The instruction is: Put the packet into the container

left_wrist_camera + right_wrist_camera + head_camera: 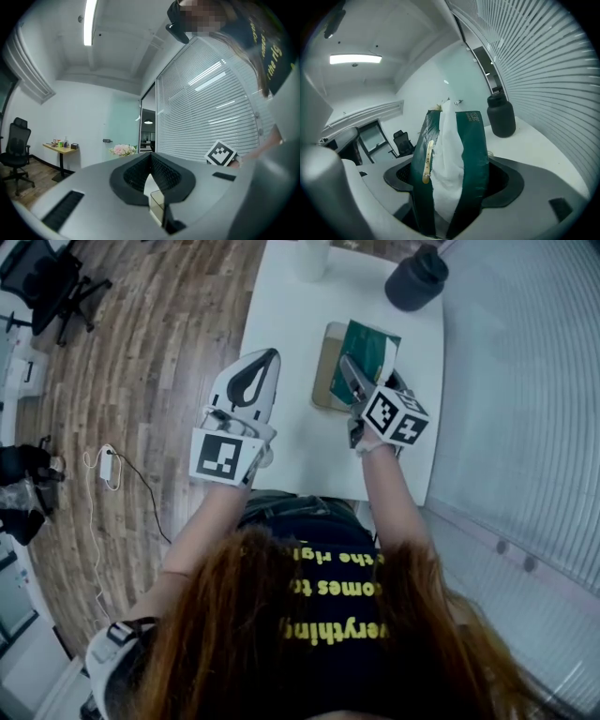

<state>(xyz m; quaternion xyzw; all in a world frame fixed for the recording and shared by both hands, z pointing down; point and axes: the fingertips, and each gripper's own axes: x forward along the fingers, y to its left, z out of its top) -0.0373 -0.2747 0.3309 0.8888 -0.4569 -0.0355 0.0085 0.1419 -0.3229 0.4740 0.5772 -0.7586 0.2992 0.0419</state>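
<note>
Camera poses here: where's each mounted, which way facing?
Head view: on the head, steeply down at the table; hair, forearms, left tool, right tool show.
Left gripper view: on the left tool, facing the blinds; shut jaws show.
Right gripper view: on the right tool, facing the jar; jaws clamp the packet.
Shared by head and right gripper views: packet, jar.

The dark green plastic packet [471, 154], white tissue bulging from its front slit, stands upright, clamped in the right gripper [352, 379], at the right side of the clear rectangular container [326, 371] lying on the white counter [291, 324].
</note>
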